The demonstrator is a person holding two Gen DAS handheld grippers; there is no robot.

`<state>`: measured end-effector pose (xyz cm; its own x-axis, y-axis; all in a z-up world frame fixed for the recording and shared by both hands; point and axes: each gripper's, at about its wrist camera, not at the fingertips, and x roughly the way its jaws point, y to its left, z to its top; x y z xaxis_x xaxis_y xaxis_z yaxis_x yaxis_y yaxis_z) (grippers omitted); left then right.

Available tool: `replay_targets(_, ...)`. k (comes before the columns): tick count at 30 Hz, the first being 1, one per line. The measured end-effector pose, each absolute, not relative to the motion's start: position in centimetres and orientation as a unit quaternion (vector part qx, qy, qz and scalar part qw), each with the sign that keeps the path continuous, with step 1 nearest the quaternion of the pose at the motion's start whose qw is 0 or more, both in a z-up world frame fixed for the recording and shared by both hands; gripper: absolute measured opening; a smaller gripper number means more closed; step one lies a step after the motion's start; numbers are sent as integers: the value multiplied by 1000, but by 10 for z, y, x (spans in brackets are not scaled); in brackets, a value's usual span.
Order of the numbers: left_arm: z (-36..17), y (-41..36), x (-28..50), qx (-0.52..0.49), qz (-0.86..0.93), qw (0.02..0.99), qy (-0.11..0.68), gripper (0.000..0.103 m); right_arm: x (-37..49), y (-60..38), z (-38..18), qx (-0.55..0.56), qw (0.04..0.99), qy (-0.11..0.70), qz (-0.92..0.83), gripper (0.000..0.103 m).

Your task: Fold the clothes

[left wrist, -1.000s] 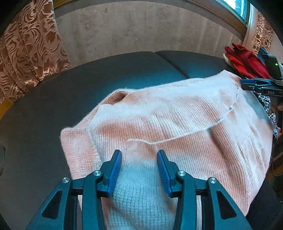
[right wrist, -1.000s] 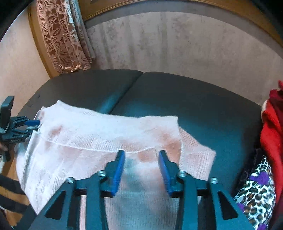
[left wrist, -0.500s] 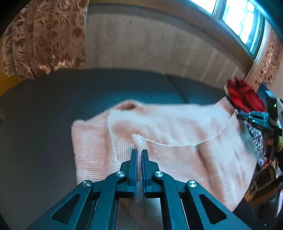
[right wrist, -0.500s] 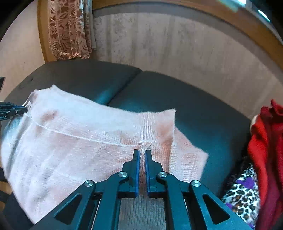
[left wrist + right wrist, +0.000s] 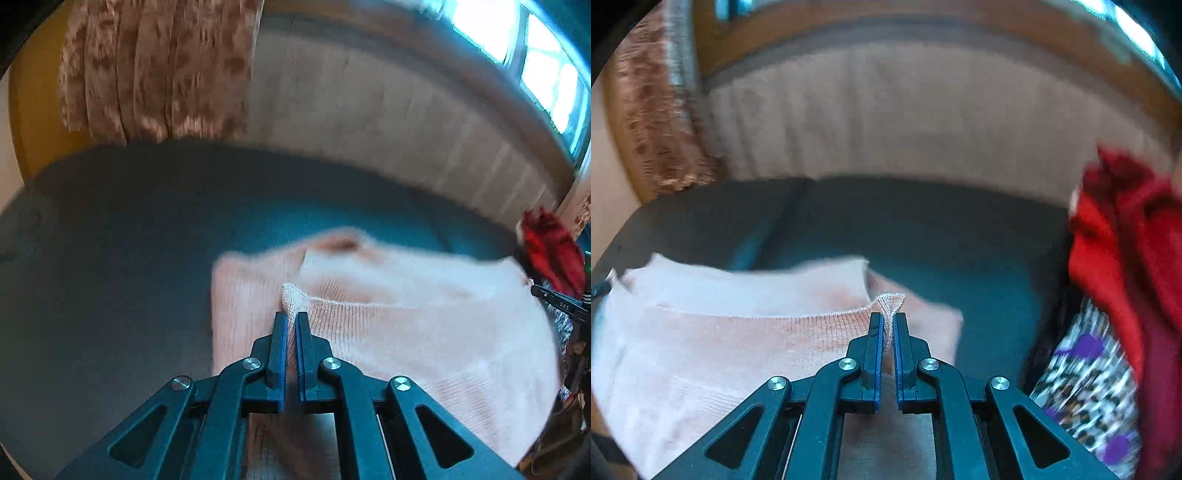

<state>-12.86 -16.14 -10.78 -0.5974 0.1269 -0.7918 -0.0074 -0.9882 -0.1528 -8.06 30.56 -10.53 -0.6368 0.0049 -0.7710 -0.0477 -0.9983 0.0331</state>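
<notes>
A pink knit sweater (image 5: 406,314) lies partly folded on a dark grey cushion (image 5: 110,258). My left gripper (image 5: 291,317) is shut on the sweater's near edge at its left side, and a tuft of knit pokes up past the blue pads. In the right wrist view the same sweater (image 5: 720,332) spreads to the left, and my right gripper (image 5: 888,318) is shut on its near edge at the right corner. The gripped edge is lifted off the layer beneath. Both views are blurred by motion.
A red garment (image 5: 1126,240) and a leopard-print cloth with purple spots (image 5: 1089,387) are piled at the right end of the cushion (image 5: 960,240). A padded backrest (image 5: 369,110) runs behind, with a patterned curtain (image 5: 147,74) at the left and a window (image 5: 535,66) at the upper right.
Both grippers went from open over the sweater to shut on its near edge. Since then they have risen, lifting that edge, and the views have tilted up towards the backrest.
</notes>
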Motion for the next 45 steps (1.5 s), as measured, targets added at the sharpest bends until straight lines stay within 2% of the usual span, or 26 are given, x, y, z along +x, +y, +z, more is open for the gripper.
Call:
replay_targets(2,-108,-163,-127,-442,893,37,-76,7,-82,309,-123,-438,20,35,898,6)
replay_targets(4,-98,-170,-119,-434,895,34,-93,17,-79,309,-122,-428,18,38,903,6)
replay_targets(7,-78,-187,-98,-413,902,23,-120,23,-72,310,-111,-414,16,46,909,13)
replay_targets(10,-66,-216,-70,-401,905,22,-138,26,-60,309,-94,-391,18,42,919,23)
replay_targets(14,-63,-246,-24,-408,898,43,-160,27,-43,304,-68,-357,16,35,933,25)
replay_targets(18,-79,-252,12,-427,882,78,-182,28,-27,271,-41,-333,-40,25,942,44)
replay_targets(22,-101,-240,23,-441,868,109,-200,31,-25,227,-35,-343,-121,36,931,47)
replay_targets(29,-116,-228,17,-446,856,148,-218,30,-36,143,-54,-383,-219,38,896,47)
replay_targets(33,-113,-236,21,-451,854,139,-219,6,-47,120,-67,-393,-207,3,896,51)
replay_targets(34,-112,-237,22,-449,856,134,-217,6,-50,121,-73,-396,-197,0,897,52)
replay_targets(35,-110,-238,23,-447,859,129,-215,6,-56,121,-79,-400,-189,0,897,59)
replay_targets(36,-108,-239,24,-445,861,124,-214,0,-62,123,-88,-401,-186,7,897,64)
replay_targets(38,-104,-241,27,-441,865,114,-211,0,-62,127,-93,-382,-195,14,903,68)
replay_targets(42,-97,-246,31,-433,873,94,-205,0,-62,114,-92,-381,-216,-20,899,89)
replay_targets(44,-93,-248,34,-428,877,84,-201,6,-60,106,-92,-384,-215,-42,897,94)
replay_targets(45,-92,-249,35,-426,879,78,-200,13,-59,104,-92,-384,-214,-46,897,95)
